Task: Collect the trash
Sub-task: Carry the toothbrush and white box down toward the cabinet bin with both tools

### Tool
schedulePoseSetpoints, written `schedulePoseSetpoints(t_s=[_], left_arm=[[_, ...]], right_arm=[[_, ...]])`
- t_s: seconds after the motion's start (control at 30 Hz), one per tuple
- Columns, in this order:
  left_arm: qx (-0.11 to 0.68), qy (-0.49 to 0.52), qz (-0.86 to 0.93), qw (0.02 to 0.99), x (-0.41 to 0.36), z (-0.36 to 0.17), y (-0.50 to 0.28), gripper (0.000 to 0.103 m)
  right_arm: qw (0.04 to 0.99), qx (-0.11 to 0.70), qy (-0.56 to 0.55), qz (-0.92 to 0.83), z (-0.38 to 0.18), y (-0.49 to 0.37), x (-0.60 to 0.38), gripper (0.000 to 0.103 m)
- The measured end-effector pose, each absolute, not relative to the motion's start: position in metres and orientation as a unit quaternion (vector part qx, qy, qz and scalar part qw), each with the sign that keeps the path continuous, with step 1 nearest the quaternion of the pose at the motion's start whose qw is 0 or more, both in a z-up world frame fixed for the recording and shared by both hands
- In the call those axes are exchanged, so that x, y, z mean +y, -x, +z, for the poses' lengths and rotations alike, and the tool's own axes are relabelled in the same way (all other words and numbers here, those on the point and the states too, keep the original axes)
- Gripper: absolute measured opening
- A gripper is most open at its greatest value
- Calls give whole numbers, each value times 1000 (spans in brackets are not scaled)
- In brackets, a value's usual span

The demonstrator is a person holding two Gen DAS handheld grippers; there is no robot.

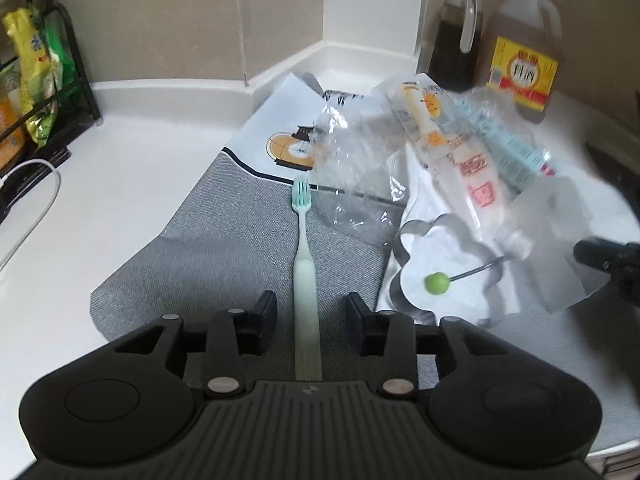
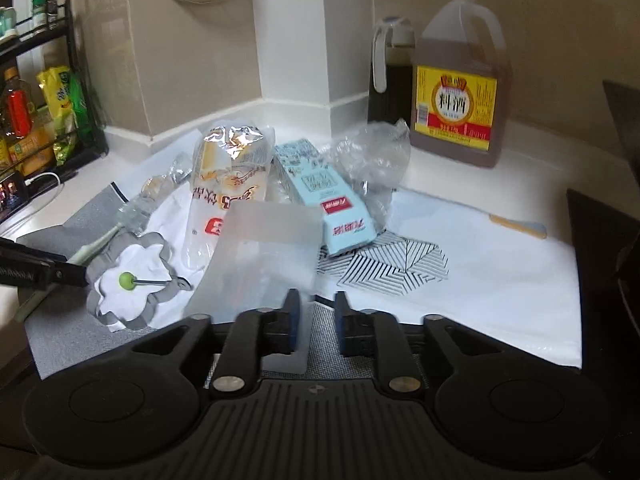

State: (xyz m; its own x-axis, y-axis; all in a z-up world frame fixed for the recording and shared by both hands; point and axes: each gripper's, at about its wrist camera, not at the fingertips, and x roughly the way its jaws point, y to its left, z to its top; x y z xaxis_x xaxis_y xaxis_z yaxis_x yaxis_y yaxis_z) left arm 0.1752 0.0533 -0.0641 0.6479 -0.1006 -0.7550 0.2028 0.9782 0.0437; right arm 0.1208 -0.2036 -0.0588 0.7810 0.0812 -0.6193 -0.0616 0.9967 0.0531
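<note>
A mint-green toothbrush (image 1: 306, 280) lies on the grey mat (image 1: 224, 256), with its handle running between the fingers of my left gripper (image 1: 310, 299). That gripper is open and its pads stand clear of the handle. The trash pile holds clear crumpled wrappers (image 1: 344, 152), a printed plastic bag (image 2: 228, 184) and a light blue carton (image 2: 332, 200). A frosted plastic sheet (image 2: 264, 264) lies in front of my right gripper (image 2: 316, 302), which is open. The sheet's right edge reaches just past the left finger and is not pinched. A flower-shaped metal ring (image 2: 132, 280) with a green knob lies to the left.
A cooking wine jug (image 2: 456, 92) and a dark bottle (image 2: 390, 80) stand at the back right by the white pillar. A black rack (image 1: 36, 92) with packets and a white cable (image 1: 36, 184) are at the left. A wooden-handled tool (image 2: 518, 226) lies on the white patterned cloth (image 2: 500, 280).
</note>
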Motion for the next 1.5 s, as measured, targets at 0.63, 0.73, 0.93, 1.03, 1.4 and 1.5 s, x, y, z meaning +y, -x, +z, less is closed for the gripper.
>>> schedulePoseSetpoints(t_s=[0.63,0.73,0.93,1.03,1.4,1.5], left_arm=[[333,16,-92,938,94,-12,-101,13],[323,18,-88,942,102,-7,-82,13],[313,32,-85,945,114,-1,-55,13],[307,33,-88,947,117,2,-43,13],[296,26,-108,949,118,-2,9,13],[296,18,-105,949,120,-6,28,13]], right_arm=[[970,233,-57,38,-21,-73,-222,0],[968,237,-75,38,-24,-75,-222,3],[960,271,-62,12,-39,-99,-208,54],[951,301,-66,12,-49,-116,-203,54],[958,272,-86,32,-45,-93,-213,0],[965,243,-85,50,-29,-69,-215,0]])
